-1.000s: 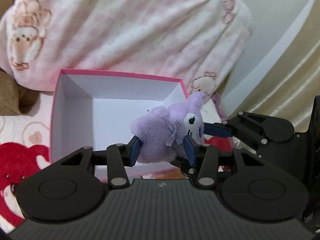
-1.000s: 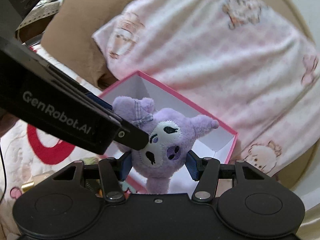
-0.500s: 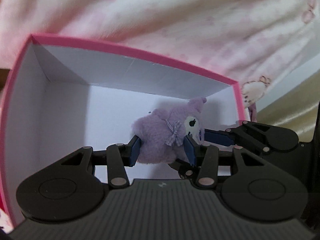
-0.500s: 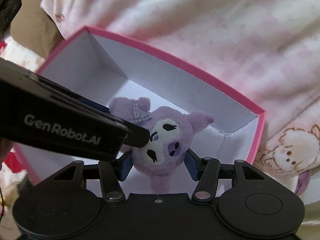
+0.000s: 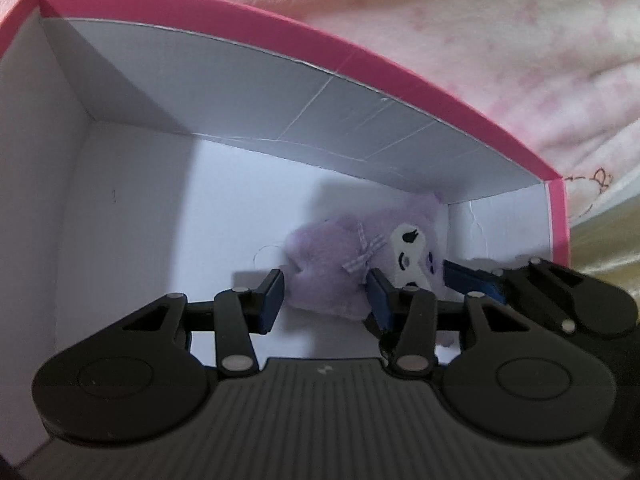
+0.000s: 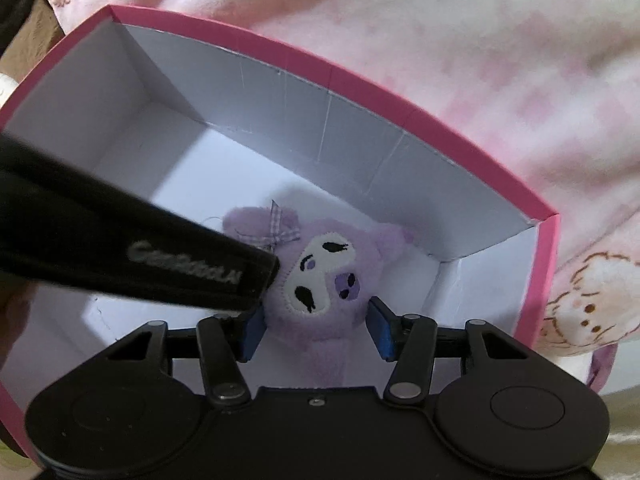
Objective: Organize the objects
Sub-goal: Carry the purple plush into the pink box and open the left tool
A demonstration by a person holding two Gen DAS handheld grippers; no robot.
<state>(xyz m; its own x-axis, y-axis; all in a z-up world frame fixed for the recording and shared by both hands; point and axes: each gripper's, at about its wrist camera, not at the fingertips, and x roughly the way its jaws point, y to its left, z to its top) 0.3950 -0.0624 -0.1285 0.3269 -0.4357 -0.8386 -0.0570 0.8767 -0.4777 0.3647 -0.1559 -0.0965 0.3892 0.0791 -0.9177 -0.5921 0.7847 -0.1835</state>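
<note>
A purple plush toy (image 5: 340, 264) with a white face and a checked bow lies on the white floor of a pink-rimmed box (image 5: 360, 60), near its right wall. My left gripper (image 5: 326, 300) is inside the box with its jaws apart at the plush's body; the left pad stands clear of it. My right gripper (image 6: 316, 330) is also in the box (image 6: 440, 100), its blue pads wide on either side of the plush's head (image 6: 320, 280), with small gaps showing. The left gripper's black body crosses the right wrist view (image 6: 120, 248).
A pink and white blanket with bear prints (image 6: 440, 20) is piled behind and to the right of the box. A brown cushion (image 6: 36, 36) shows at the far left. The box's white walls stand close around both grippers.
Both grippers have gone down into the box with the plush. The jaws of both have opened, and the plush now rests on the box floor.
</note>
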